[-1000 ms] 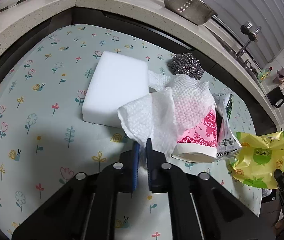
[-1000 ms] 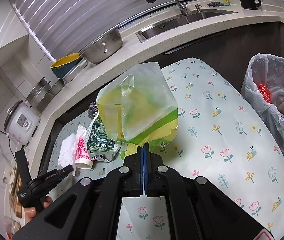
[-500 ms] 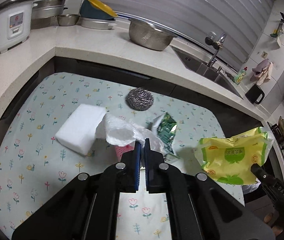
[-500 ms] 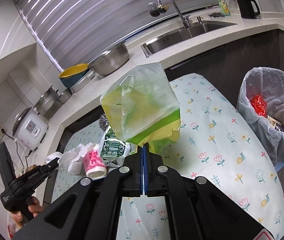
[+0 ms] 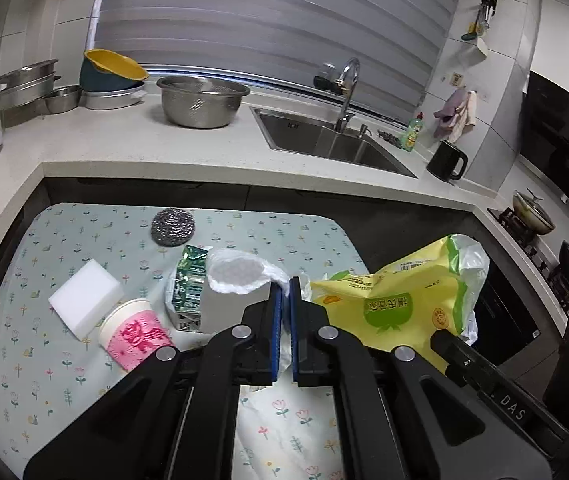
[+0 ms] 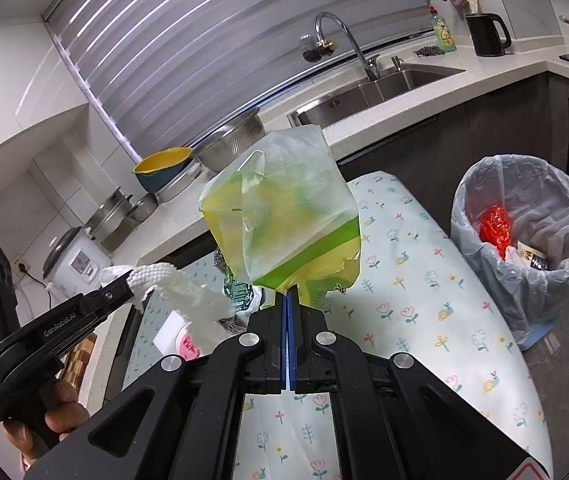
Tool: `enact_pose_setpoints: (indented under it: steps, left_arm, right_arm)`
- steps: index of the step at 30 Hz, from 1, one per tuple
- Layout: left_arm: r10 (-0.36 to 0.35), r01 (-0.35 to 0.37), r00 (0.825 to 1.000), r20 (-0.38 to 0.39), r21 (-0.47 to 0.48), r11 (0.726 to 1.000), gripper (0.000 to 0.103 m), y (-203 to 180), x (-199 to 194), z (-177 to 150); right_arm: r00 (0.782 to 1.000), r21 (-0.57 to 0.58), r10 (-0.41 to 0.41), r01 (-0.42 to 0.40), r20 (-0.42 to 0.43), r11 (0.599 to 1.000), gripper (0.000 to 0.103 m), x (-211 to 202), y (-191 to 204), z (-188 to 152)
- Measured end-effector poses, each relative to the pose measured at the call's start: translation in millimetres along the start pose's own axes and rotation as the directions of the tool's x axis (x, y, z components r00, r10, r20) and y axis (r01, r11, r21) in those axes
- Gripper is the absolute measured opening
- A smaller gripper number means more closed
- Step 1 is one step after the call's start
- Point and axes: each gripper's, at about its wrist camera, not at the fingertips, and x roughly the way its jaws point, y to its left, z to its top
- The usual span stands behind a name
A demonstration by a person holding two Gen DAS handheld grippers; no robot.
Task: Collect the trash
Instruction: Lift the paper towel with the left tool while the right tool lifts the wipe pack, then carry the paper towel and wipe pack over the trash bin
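Right wrist view: the right gripper (image 6: 287, 300) is clamped on the yellow snack bag (image 6: 284, 224), held upright above the table. The left gripper (image 6: 124, 286) pinches a crumpled paper towel (image 6: 182, 292) alongside. The lined trash bin (image 6: 524, 240), already holding red wrapping, stands farther right, nearer the right gripper.

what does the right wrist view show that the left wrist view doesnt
Only the right wrist view shows the lined bin, with red trash inside, past the table's end. Only the left wrist view shows the scrubber and sponge. Both show the yellow bag in the right tool, the paper towel in the left tool, and the sink.
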Motion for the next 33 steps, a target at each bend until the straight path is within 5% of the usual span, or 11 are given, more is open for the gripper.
enact_pose_setpoints:
  steps: [33]
  left_arm:
    - [-0.168, 0.188, 0.98, -0.109, 0.2, 0.962, 0.003, -185.7, 50.6, -19.7]
  right_arm:
    - [0.978, 0.156, -0.167, 0.147, 0.124, 0.977, 0.002, -94.2, -141.1, 23.1]
